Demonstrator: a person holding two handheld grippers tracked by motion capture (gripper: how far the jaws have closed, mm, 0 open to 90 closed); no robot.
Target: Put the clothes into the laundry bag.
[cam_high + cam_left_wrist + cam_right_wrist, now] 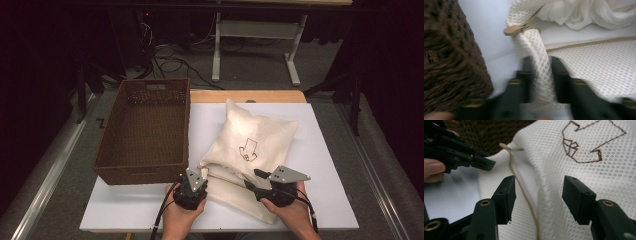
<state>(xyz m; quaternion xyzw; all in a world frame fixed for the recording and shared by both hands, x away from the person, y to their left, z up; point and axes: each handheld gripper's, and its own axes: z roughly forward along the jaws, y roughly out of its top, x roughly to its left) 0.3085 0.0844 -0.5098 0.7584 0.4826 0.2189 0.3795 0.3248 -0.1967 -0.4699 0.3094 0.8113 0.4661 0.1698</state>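
Mesh fabric of the white laundry bag [250,142] is lying at centre right of the high view, on the white table mat [125,207], just beside the brown wicker basket [145,130] at the left. It is judged light, soft and limp, so it is likely sagging and folding wherever it is unsupported; white cloth [584,11] is showing inside it. The left gripper [200,175] is clamping a bunched corner of the mesh just below the tan zipper pull [512,30], a sound hold because the seam there is resisting slip. The right gripper [537,195] is standing open, its jaws straddling the tan zipper edge [524,192] without pressing it. A second hold along that reinforced edge is advisable, not on the embroidered emblem [586,142].
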